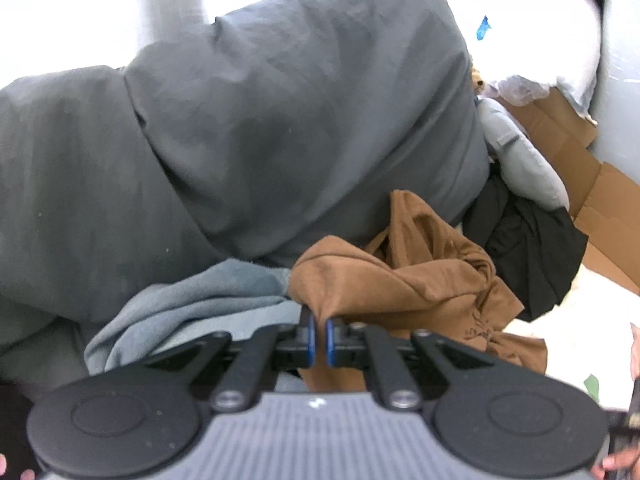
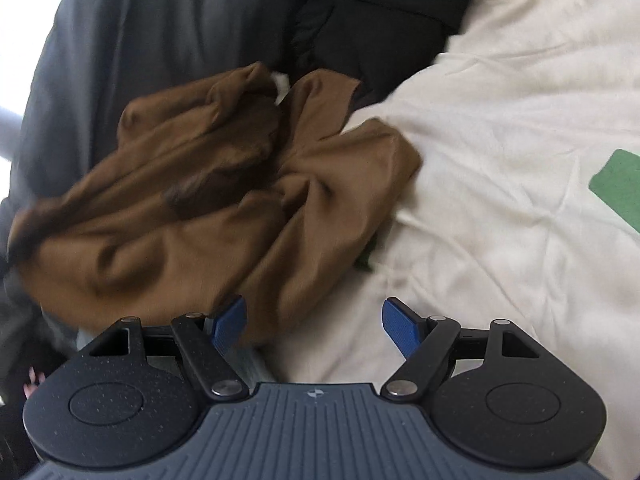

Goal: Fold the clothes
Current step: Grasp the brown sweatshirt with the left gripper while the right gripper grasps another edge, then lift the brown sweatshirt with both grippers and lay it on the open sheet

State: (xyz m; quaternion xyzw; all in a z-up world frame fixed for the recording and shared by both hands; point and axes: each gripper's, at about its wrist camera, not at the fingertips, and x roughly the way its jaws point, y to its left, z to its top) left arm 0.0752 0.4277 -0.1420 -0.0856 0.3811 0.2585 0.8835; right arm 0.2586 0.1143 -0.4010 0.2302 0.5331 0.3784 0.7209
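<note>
A crumpled brown garment (image 1: 404, 276) lies on the bed in front of a big grey pillow. My left gripper (image 1: 319, 326) is shut on a pinch of its near edge, the cloth bunched between the blue pads. In the right wrist view the same brown garment (image 2: 208, 204) lies bunched on a cream sheet (image 2: 500, 184). My right gripper (image 2: 314, 326) is open, its jaws wide apart just above the garment's near edge, and its left pad (image 2: 230, 322) is touching or overlapping the cloth.
A grey pillow (image 1: 260, 128) fills the back. A light blue cloth (image 1: 192, 300) lies at the left, a black garment (image 1: 528, 248) at the right, with cardboard (image 1: 592, 200) behind. A green patch (image 2: 618, 188) shows on the sheet.
</note>
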